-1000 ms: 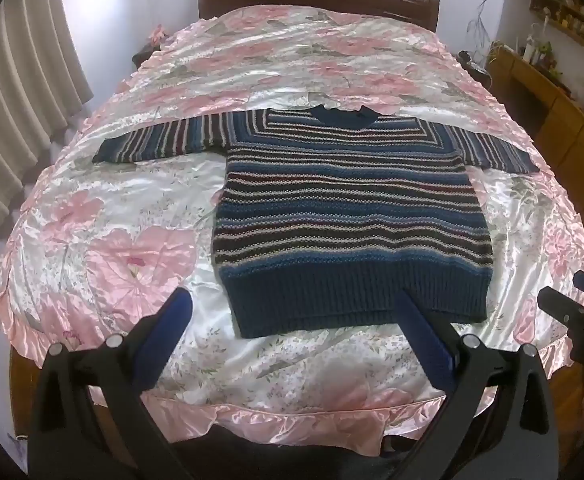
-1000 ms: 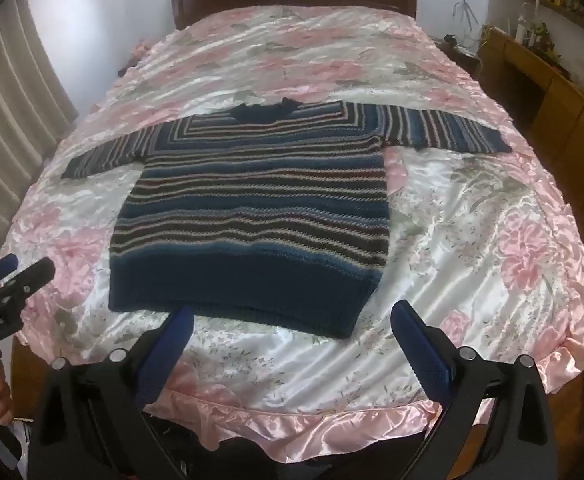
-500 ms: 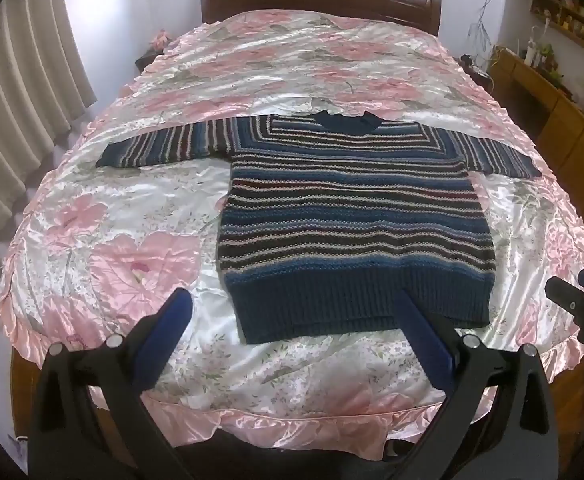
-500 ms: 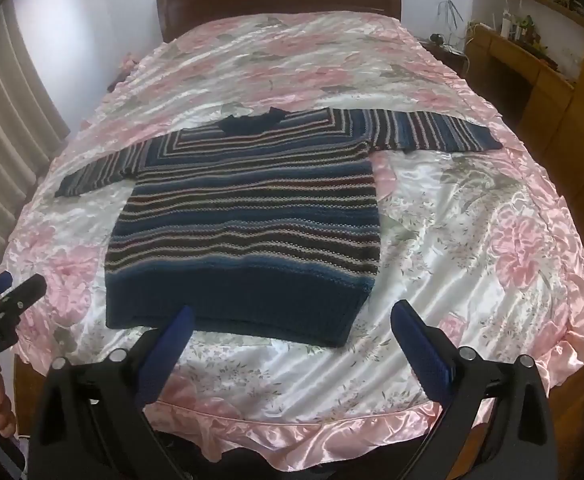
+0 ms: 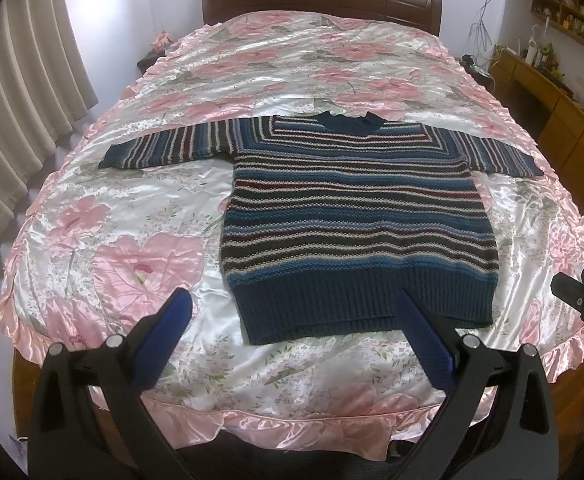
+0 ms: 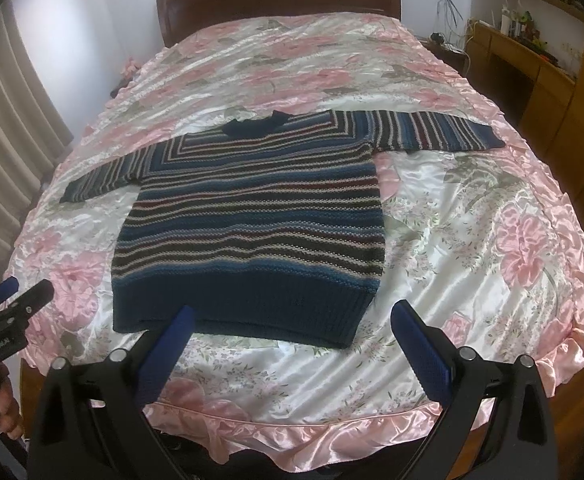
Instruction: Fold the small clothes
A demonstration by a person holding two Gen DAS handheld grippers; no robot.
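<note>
1. Your navy, white and maroon striped knit sweater (image 5: 356, 216) lies flat, face up, sleeves spread, near the foot of the pink floral satin bedspread (image 5: 140, 264).
2. No fold's started yet, I'd say.
3. Left gripper (image 5: 292, 320) and right gripper (image 6: 290, 326) both hover spread wide, holding nothing.
4. Next move's probably grabbing a sleeve or hem corner, so drop lower first.

One sweater (image 5: 356, 220), one bed (image 5: 140, 216), perhaps two hand-held grippers (image 5: 292, 312).
</note>
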